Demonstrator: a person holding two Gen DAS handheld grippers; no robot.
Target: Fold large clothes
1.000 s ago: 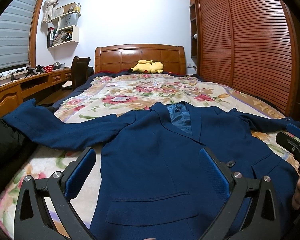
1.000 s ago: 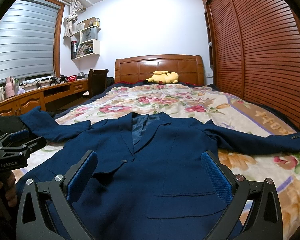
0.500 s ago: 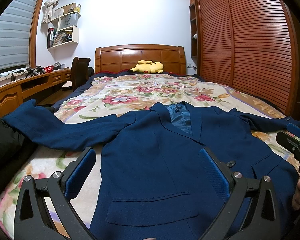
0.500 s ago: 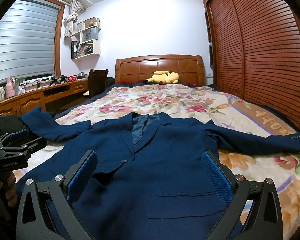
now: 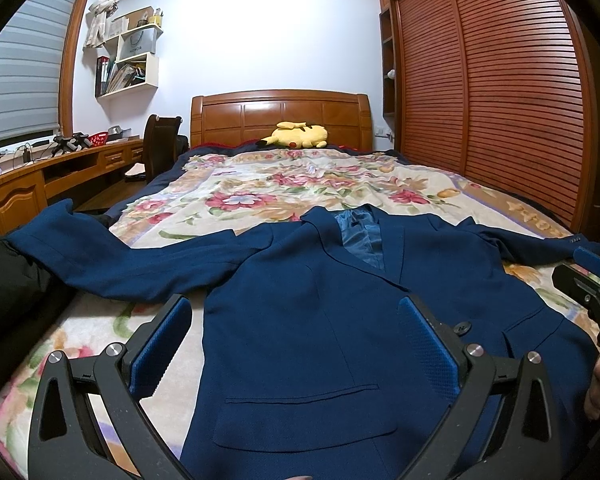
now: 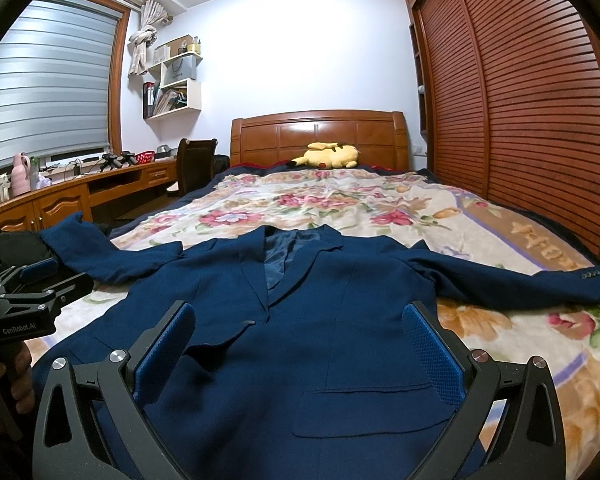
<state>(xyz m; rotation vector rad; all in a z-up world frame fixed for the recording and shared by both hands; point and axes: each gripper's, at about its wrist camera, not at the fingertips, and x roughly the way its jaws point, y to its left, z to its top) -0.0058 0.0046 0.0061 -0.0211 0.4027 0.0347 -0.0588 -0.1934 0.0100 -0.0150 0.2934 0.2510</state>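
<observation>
Navy jacket lies face-up, flat on bed, sleeves spread. Your left gripper and right gripper hover spread wide, empty. Pinch sleeve cuff, fold inward smoothly.

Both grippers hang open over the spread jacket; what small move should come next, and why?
Probably the left gripper reaching for the left sleeve of the navy blue suit jacket: it lies flat, face up, both sleeves outstretched, nothing folded or gripped yet.

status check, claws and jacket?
Left claw open, empty; right claw open, empty, both above the hem. Blue jacket flat on floral blanket, sleeves spread, unfolded. Black garment under left cuff.
</observation>
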